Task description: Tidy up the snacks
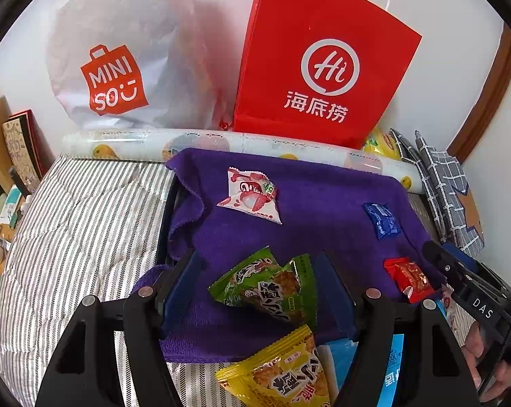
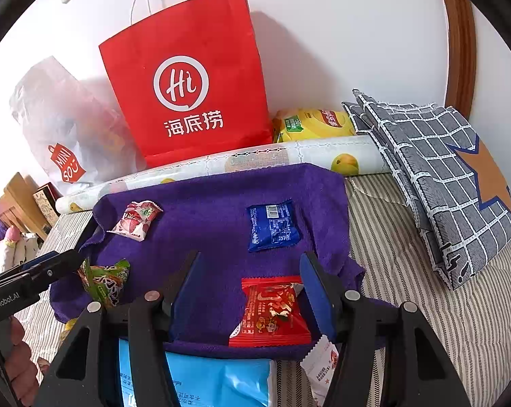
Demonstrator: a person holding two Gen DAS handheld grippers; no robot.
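Snacks laid out apart on purple towel [image 2: 208, 210]: strawberry candy packet [image 1: 252, 193] far left, blue packet [image 2: 274, 225] far right, red packet [image 2: 272, 308] near right, green packets [image 1: 269, 285] near left. Yellow packet [image 1: 282, 373] off towel's near edge, so I judge sorting partway, more left. My left gripper [image 1: 258, 271] half open, astride green packets; cannot tell if pads touch. My right gripper [image 2: 248, 271] half open, bracketing red packet, right pad at its corner, no clamp seen.
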